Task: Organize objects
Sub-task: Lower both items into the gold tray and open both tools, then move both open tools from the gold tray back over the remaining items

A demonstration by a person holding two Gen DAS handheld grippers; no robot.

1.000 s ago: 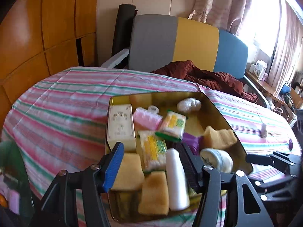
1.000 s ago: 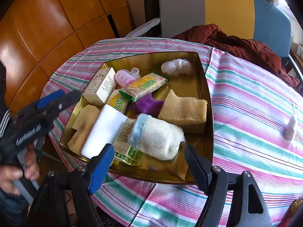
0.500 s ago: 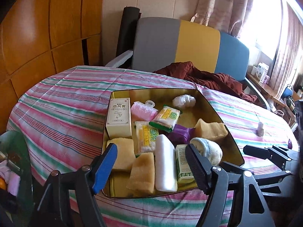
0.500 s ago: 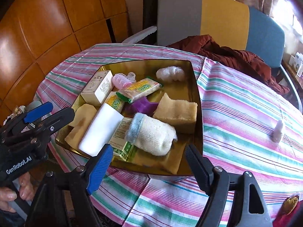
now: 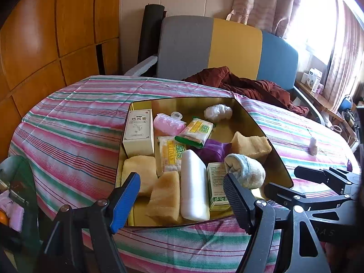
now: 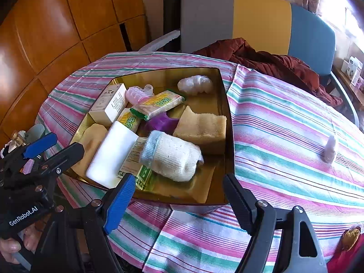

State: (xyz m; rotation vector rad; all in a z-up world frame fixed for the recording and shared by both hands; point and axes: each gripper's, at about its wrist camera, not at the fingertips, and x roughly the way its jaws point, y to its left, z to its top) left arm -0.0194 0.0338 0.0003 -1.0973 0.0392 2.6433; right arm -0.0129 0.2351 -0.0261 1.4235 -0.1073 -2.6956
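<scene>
Both hand-held grippers, left and right, we held spread and empty just short of the gold tray on the counter, its rolled sock nearest our right.

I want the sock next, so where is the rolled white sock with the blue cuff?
The rolled sock lies in the gold tray, near its right front part, resting on the green-printed box, just in front of the tan sponge.
</scene>
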